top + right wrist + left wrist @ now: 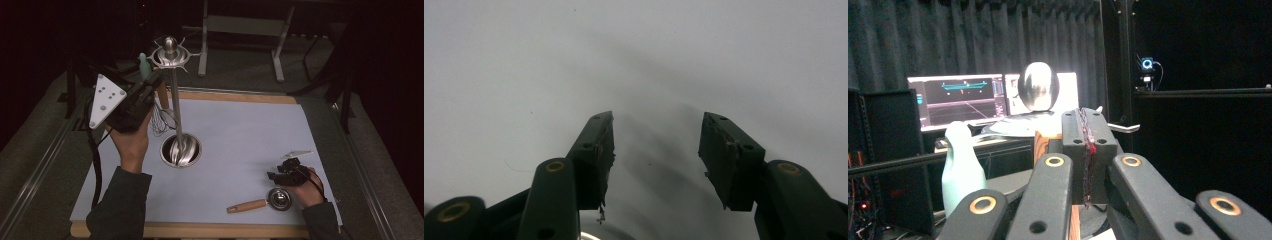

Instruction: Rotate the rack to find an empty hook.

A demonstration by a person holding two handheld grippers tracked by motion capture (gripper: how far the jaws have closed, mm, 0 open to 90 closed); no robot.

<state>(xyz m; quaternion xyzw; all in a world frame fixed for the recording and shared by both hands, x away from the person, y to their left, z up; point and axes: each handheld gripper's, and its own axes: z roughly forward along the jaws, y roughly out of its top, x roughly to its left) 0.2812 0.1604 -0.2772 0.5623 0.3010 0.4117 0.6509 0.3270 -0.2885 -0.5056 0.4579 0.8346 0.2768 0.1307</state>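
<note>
In the upper left of the high view, the left gripper (pixel 134 102) is raised beside a tall polished steel utensil stand (pixel 173 90) with a knob and hook ring on top. Its fingers (pixel 1083 145) are pressed together on the wooden handle (pixel 1044 142) of a wire whisk (pixel 161 120), whose loops hang down against the stand's pole. A pale mint silicone utensil (pixel 144 65) sits just beside the gripper, near the hook ring.

The step in hand looks like hanging the whisk on the stand. To do it well, keep the grip firm, lift the handle's end level with a free hook, and ease it on without knocking the pole, since the stand's round base (pixel 181 150) is narrow and could tip.

At the lower right, the right gripper (pixel 286 172) rests low over the light grey surface (pixel 240 130), its fingers (pixel 596 145) spread with nothing between them. Just below it lies a small steel strainer with a wooden handle (pixel 265 201), probably next to be hung.
</note>
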